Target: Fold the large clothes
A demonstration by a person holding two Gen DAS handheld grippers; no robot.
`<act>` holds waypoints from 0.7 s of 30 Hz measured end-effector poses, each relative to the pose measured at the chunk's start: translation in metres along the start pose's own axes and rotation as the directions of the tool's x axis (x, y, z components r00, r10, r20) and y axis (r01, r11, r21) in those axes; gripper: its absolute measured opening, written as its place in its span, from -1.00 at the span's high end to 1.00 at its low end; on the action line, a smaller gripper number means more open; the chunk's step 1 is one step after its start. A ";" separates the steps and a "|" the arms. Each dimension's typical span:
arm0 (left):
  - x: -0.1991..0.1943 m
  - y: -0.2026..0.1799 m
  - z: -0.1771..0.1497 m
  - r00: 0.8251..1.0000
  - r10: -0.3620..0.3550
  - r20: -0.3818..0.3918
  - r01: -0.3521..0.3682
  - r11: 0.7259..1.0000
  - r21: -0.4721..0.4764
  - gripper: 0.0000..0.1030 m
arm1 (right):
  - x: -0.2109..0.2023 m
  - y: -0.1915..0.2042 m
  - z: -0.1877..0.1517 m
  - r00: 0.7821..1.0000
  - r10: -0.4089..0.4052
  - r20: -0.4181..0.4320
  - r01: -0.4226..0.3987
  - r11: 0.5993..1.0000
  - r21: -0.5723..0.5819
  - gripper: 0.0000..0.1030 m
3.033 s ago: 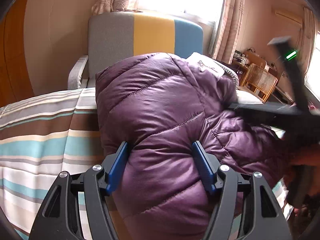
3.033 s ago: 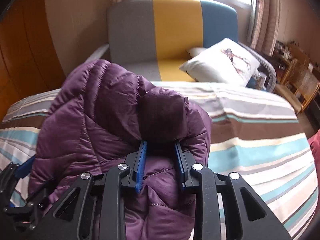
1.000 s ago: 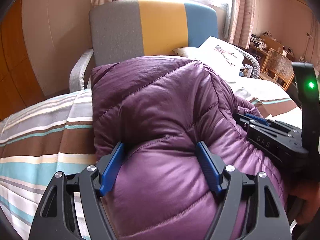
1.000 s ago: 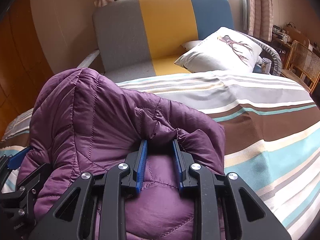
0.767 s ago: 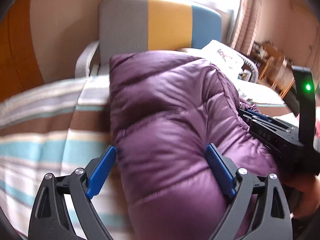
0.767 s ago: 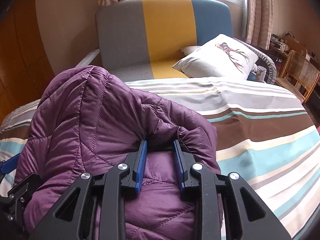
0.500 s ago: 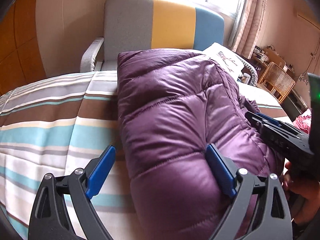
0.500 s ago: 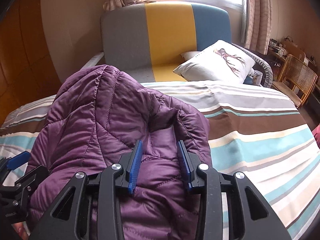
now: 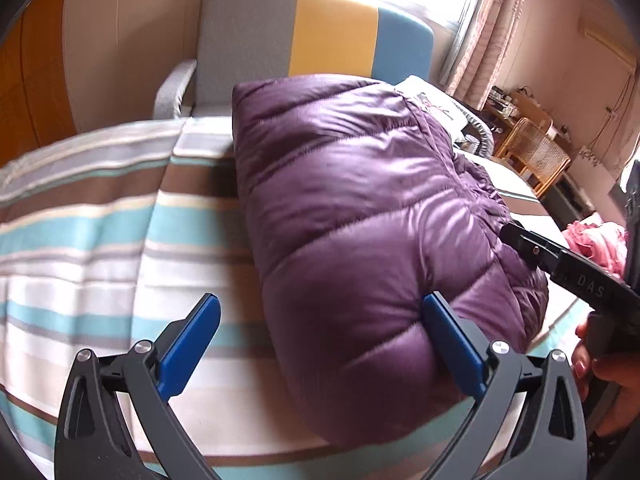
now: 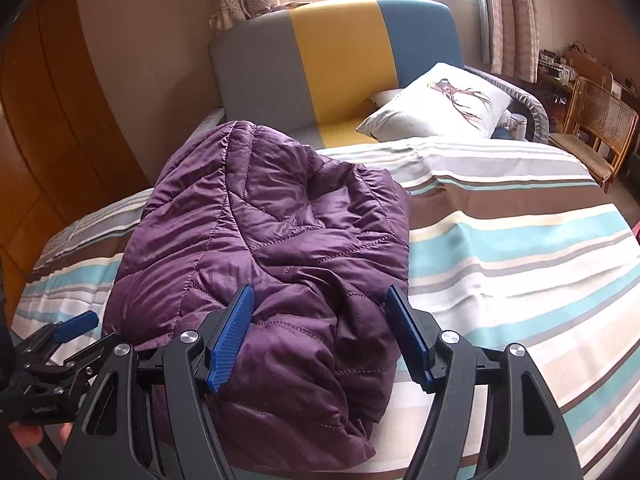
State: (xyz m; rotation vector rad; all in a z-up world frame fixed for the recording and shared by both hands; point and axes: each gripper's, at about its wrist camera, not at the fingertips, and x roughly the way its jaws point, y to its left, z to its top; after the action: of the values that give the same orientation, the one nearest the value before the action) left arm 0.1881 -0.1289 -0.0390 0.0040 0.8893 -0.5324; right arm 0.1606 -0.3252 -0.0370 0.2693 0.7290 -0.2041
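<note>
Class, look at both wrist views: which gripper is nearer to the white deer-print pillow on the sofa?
Right. The right gripper, jaws opening, sits at the purple jacket's side toward the pillow; the left gripper, also opening, is at the far side.

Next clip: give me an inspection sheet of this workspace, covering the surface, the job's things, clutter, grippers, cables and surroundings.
Surface: striped bedspread, mostly flat.
Job's things: purple puffer jacket folded into a bundle on the bedspread.
Clutter: pink fabric at the bed's far edge.
Grippers: left hand-held gripper opening, right finger against the jacket, left finger clear; right hand-held gripper opening, jacket between its fingers, not pinched.
Cables: nothing seen on the bed.
Surroundings: grey, yellow and blue sofa, deer-print pillow, wicker chair, curtained window.
</note>
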 end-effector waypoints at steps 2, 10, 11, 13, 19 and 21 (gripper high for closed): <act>0.000 0.002 -0.004 1.000 -0.020 -0.010 0.020 1.000 -0.001 -0.96 | 0.002 -0.003 -0.004 1.000 -0.009 -0.016 0.009 1.000 -0.011 -0.32; 0.000 0.014 0.007 1.000 -0.028 0.009 0.028 1.000 -0.007 -0.97 | 0.023 -0.028 -0.010 0.992 0.063 -0.110 -0.053 0.994 0.090 -0.36; 0.004 0.018 0.010 0.999 -0.049 0.000 0.049 0.998 -0.028 -0.97 | 0.027 -0.031 -0.008 0.989 0.094 -0.119 -0.080 0.990 0.115 -0.36; 0.013 0.024 0.016 0.994 -0.103 -0.022 0.101 0.993 -0.068 -0.97 | 0.033 -0.036 -0.003 0.982 0.134 -0.133 -0.114 0.983 0.147 -0.48; 0.029 0.016 0.025 0.983 -0.167 -0.075 0.164 0.985 -0.046 -0.97 | 0.048 -0.047 0.010 0.961 0.208 -0.184 -0.171 0.966 0.196 -0.54; 0.035 0.014 0.029 0.980 -0.176 -0.093 0.174 0.984 -0.031 -0.97 | 0.056 -0.050 0.016 0.949 0.243 -0.202 -0.197 0.955 0.224 -0.54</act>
State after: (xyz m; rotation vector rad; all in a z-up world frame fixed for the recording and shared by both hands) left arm 0.2337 -0.1385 -0.0492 -0.0704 0.9944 -0.6913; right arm 0.1977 -0.3826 -0.0723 0.5718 0.9001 -0.0321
